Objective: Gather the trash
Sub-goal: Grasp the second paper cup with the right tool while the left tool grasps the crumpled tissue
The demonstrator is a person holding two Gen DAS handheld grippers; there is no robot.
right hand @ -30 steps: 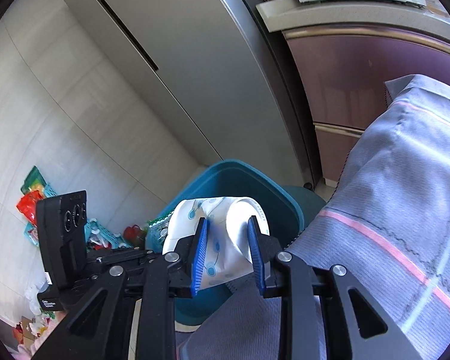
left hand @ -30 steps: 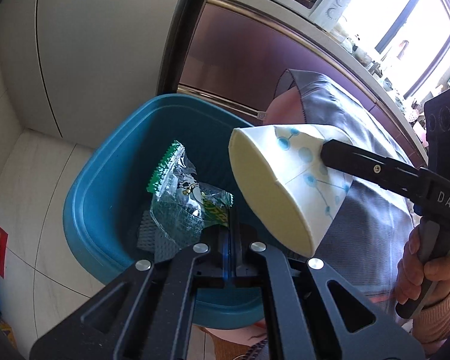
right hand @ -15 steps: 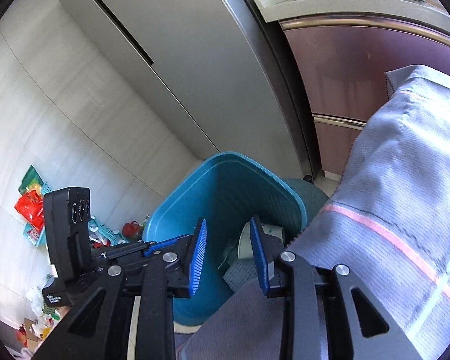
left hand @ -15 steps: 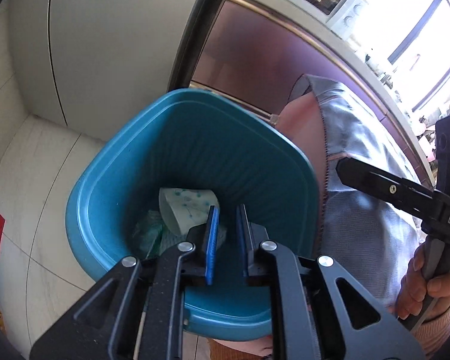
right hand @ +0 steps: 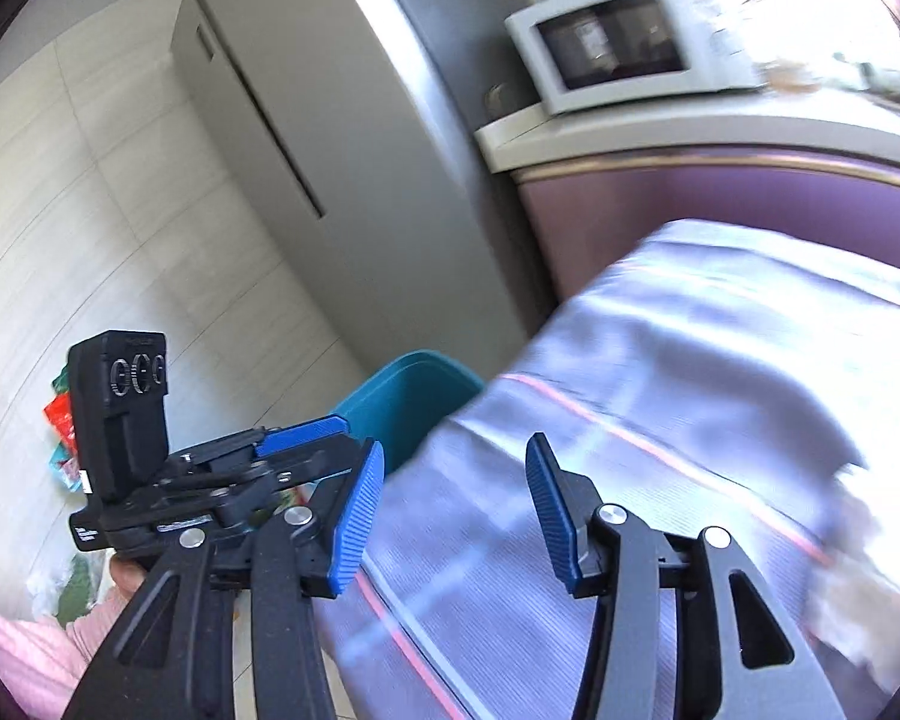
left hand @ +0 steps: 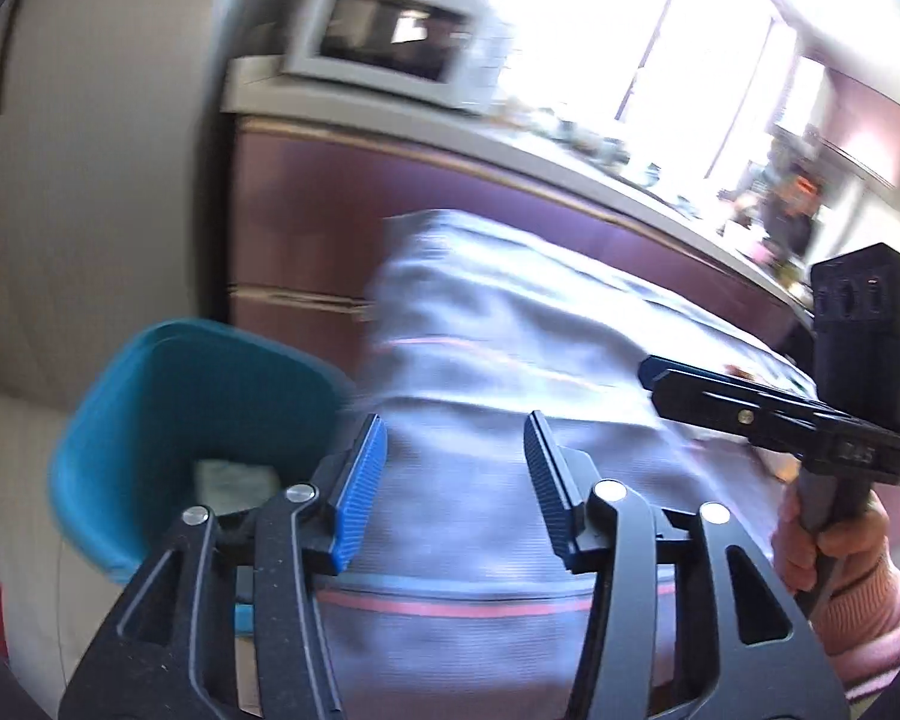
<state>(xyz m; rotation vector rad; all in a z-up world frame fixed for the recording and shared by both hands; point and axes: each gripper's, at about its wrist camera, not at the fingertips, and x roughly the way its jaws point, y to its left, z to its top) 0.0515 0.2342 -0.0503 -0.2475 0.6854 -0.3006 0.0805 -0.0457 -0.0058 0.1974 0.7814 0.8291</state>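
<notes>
A blue bin stands on the floor beside the cloth-covered table, and some pale trash lies blurred at its bottom. My left gripper hangs over the edge of the grey tablecloth, to the right of the bin. Its jaws are opening with nothing between them. My right gripper is over the same cloth, and its jaws are also opening and empty. The bin shows just past its left pad. Each view shows the other gripper from the side: the right gripper and the left gripper.
A tall grey fridge stands behind the bin. A white microwave sits on the counter over purple cabinets. Colourful wrappers lie on the tiled floor at the left. Something white and blurred rests on the table at the right.
The paper cup and green wrapper left the grippers and now lie in the bin. Both grippers rose and swung right, from over the bin to over the tablecloth, with jaws wider apart.
</notes>
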